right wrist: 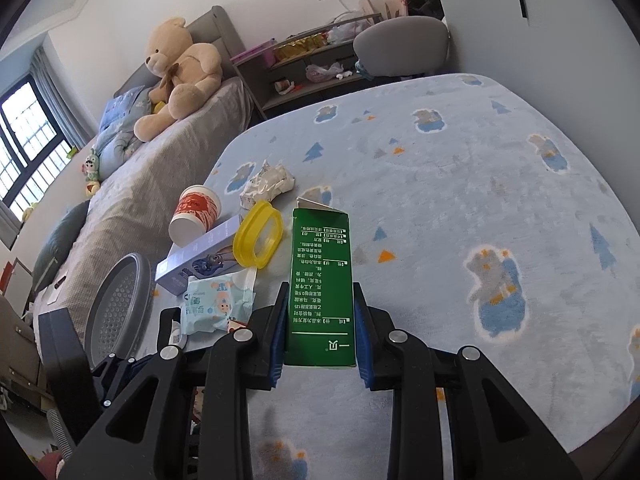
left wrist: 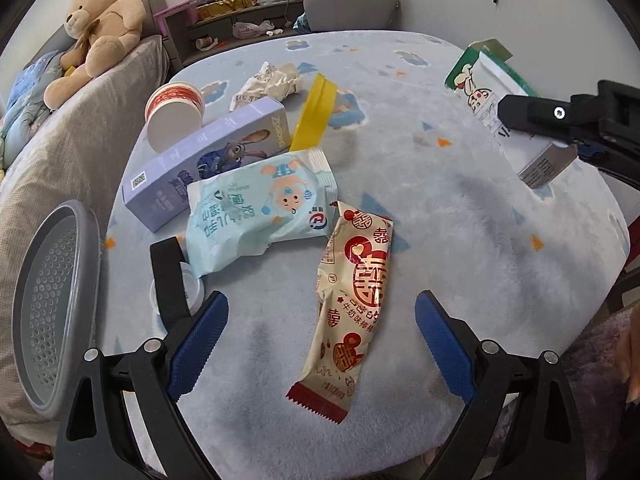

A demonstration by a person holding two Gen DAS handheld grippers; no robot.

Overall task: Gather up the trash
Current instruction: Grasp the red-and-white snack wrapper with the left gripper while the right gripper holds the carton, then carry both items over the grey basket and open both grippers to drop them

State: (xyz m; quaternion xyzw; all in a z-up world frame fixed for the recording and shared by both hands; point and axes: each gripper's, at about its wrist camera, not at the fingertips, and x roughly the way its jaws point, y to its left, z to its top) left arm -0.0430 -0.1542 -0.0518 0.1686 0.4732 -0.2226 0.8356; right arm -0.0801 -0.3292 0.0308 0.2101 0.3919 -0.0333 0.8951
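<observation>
My left gripper (left wrist: 320, 300) is open, low over a beige snack wrapper (left wrist: 360, 272) with red symbols that lies between its blue pads without touching them. Beyond it lie a light-blue wipes pack (left wrist: 256, 216), a purple box (left wrist: 208, 160), a tipped paper cup (left wrist: 174, 114), a yellow ring (left wrist: 314, 116) and crumpled paper (left wrist: 268, 84). A small clear plastic lid (left wrist: 194, 292) sits by the left finger. My right gripper (right wrist: 320, 292) is shut on a green carton (right wrist: 320, 260), held above the surface; the same carton (left wrist: 488, 88) shows at the upper right of the left wrist view.
Everything rests on a light-blue plush cover (left wrist: 460, 220) printed with bears and trees. A grey perforated basket (left wrist: 52, 312) stands at its left edge against a grey bed with a teddy bear (right wrist: 180, 68). A shelf and a grey chair (right wrist: 400, 44) stand behind.
</observation>
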